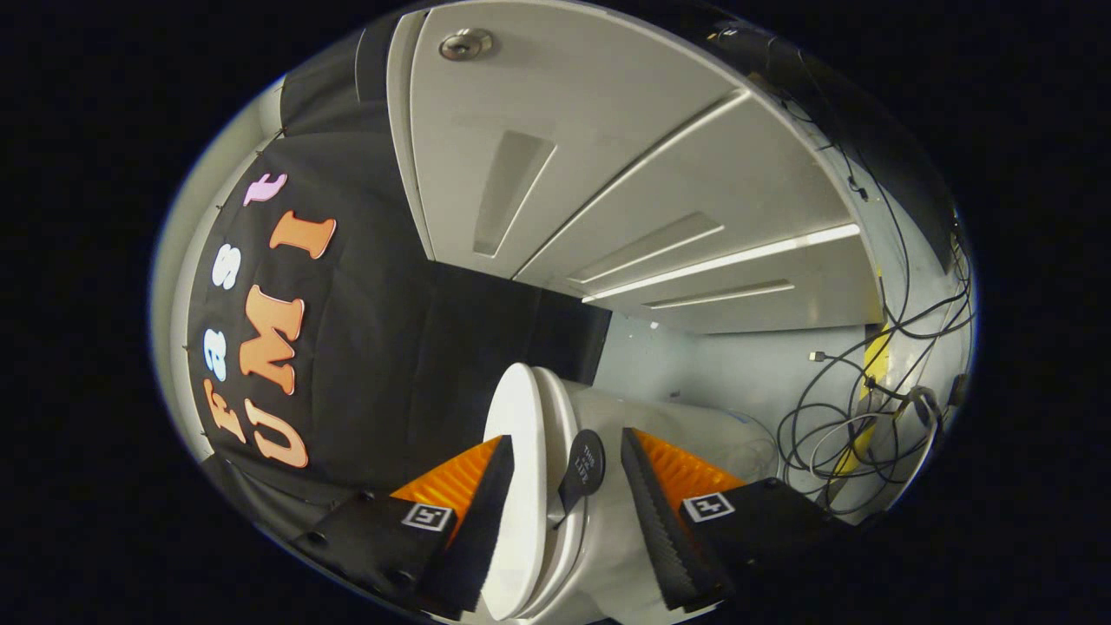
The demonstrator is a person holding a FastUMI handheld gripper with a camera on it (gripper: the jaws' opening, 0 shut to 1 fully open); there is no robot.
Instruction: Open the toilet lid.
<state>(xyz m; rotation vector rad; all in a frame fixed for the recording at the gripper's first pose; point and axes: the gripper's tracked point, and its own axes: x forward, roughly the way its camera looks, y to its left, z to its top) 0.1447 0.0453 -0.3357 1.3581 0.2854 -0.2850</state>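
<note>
The view is rolled on its side, so the white toilet (660, 434) appears tipped over. Its lid (518, 434) lies flat against the seat, and both run edge-on between my fingers. A dark round tag (583, 464) hangs at the rim beside the seat. My gripper (564, 438) is open and straddles the front edge. One finger (486, 512) is alongside the lid's outer face. The other finger (655, 512) is on the bowl side. I cannot tell whether either finger touches the toilet.
Black cloth (382, 347) covers the wall on the lid's side. A white panelled door (555, 156) with a round knob (466, 43) stands beyond the toilet. Loose black cables (868, 425) and a yellow strip (875, 365) lie past the bowl on the floor.
</note>
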